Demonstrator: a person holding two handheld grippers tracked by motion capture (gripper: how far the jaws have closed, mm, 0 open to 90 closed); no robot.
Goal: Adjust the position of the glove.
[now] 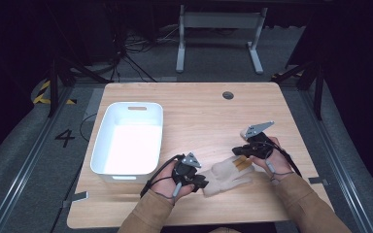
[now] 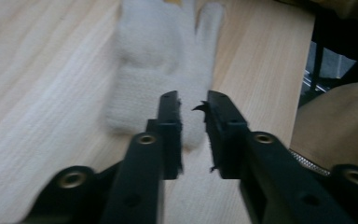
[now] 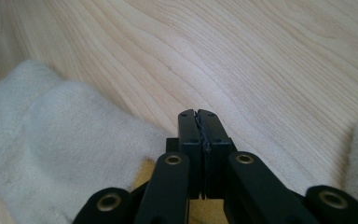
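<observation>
A cream knitted glove [image 1: 223,177] lies flat on the wooden table [image 1: 199,111] near its front edge, between my two grippers. My left gripper [image 1: 205,183] is at the glove's cuff end. In the left gripper view its jaws [image 2: 193,100] stand a narrow gap apart over the cuff of the glove [image 2: 158,46]. My right gripper [image 1: 235,150] is at the glove's finger end. In the right gripper view it [image 3: 197,114] is shut, tips over bare wood, with the glove [image 3: 51,140] to its left. A yellow patch [image 3: 144,175] shows under the jaws.
A white plastic bin [image 1: 102,141] stands on the left half of the table. A round cable hole [image 1: 228,95] sits near the far edge. Beyond the table are a white frame leg [image 1: 180,48] and cables on the floor.
</observation>
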